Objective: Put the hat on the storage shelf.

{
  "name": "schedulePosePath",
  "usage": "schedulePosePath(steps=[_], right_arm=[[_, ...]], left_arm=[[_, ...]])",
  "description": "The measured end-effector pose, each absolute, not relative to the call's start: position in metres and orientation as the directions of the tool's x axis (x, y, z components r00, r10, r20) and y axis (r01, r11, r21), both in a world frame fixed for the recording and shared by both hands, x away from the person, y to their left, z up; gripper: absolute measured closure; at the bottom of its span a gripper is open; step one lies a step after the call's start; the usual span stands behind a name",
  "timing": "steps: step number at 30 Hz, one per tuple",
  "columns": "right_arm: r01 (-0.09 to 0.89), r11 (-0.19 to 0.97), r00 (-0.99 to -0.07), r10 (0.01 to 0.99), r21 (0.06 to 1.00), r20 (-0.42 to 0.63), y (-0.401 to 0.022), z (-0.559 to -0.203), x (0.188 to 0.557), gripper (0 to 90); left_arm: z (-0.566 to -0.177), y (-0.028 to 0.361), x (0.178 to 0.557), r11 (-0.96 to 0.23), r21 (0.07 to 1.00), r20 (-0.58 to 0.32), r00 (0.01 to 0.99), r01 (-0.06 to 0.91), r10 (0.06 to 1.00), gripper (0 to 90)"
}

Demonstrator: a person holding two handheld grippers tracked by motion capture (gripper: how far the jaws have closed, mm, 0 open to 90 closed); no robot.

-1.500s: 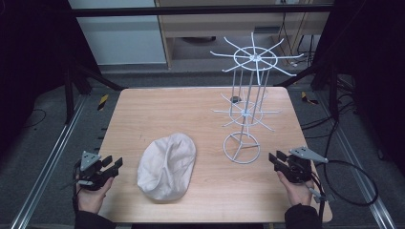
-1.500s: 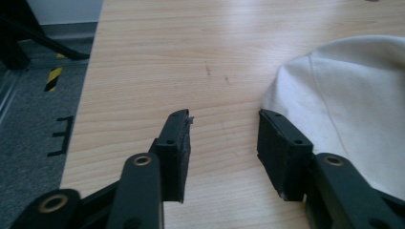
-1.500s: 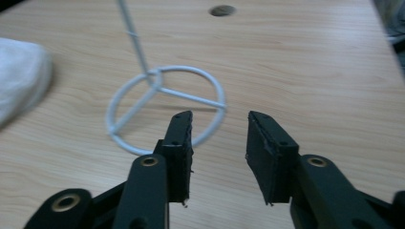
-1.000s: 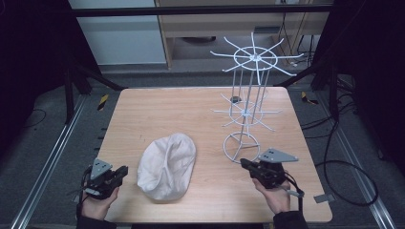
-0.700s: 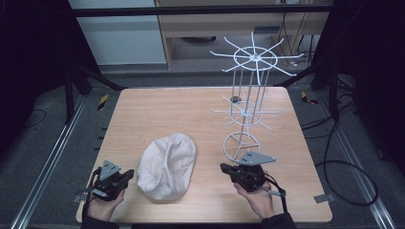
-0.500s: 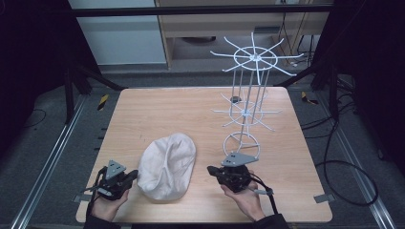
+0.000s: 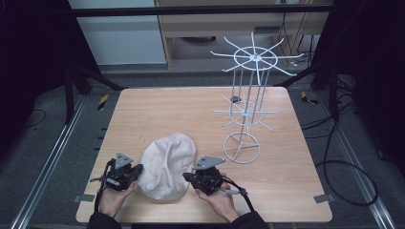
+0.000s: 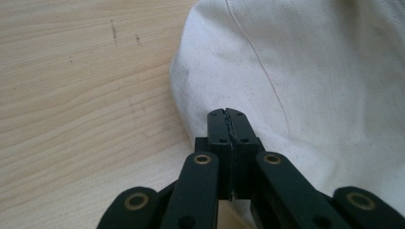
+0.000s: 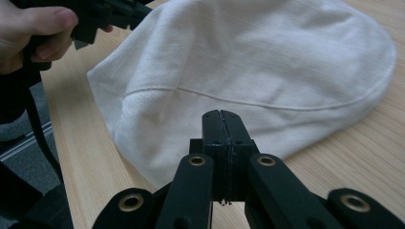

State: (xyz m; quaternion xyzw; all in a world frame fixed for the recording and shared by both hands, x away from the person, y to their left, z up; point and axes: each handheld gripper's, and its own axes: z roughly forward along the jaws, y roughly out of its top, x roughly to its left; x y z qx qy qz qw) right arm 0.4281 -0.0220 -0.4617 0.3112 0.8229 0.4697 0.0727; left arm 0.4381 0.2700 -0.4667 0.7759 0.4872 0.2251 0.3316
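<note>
Cap (image 7: 167,164) on the table (image 7: 157,109) near your front edge, your left gripper (image 7: 136,170) just left of it, right gripper (image 7: 187,176) just right, wire rack (image 7: 246,107) behind and to the right.

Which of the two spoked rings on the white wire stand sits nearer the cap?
The lower, smaller spoked ring, halfway up the white wire stand. It hangs closer to the cap on the table than the wider top ring.

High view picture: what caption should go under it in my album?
Two hand-held tongs, left and right, both shut, flank a white cap on a wooden table beside a wire rack.
</note>
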Motion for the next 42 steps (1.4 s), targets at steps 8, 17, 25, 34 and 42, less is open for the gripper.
schedulePosePath(steps=[8, 17, 25, 34, 42], right_arm=[[0.432, 0.396, -0.82, 0.547, 0.81, 0.17, 0.007, -0.469, 0.426, 90.0], [0.425, 0.358, -0.829, 0.522, 0.831, 0.2, 0.034, -0.475, 0.425, 90.0], [0.432, 0.348, -0.824, 0.527, 0.832, 0.207, 0.042, -0.477, 0.428, 90.0], [0.432, 0.267, -0.771, 0.605, 0.862, 0.199, -0.004, -0.453, 0.441, 90.0], [0.426, 0.225, -0.719, 0.673, 0.876, 0.176, -0.025, -0.438, 0.467, 90.0]], left_arm=[[-0.472, 0.266, 0.456, -0.317, 0.722, 0.042, 0.418, 0.615, 0.907, 89.5], [-0.472, 0.27, 0.476, -0.302, 0.734, 0.03, 0.415, 0.608, 0.909, 89.6], [-0.461, 0.277, 0.473, -0.245, 0.777, -0.018, 0.411, 0.579, 0.911, 89.6], [-0.436, 0.301, 0.429, -0.195, 0.829, -0.039, 0.403, 0.524, 0.914, 89.5], [-0.438, 0.299, 0.386, -0.229, 0.825, -0.05, 0.47, 0.517, 0.881, 89.6]])
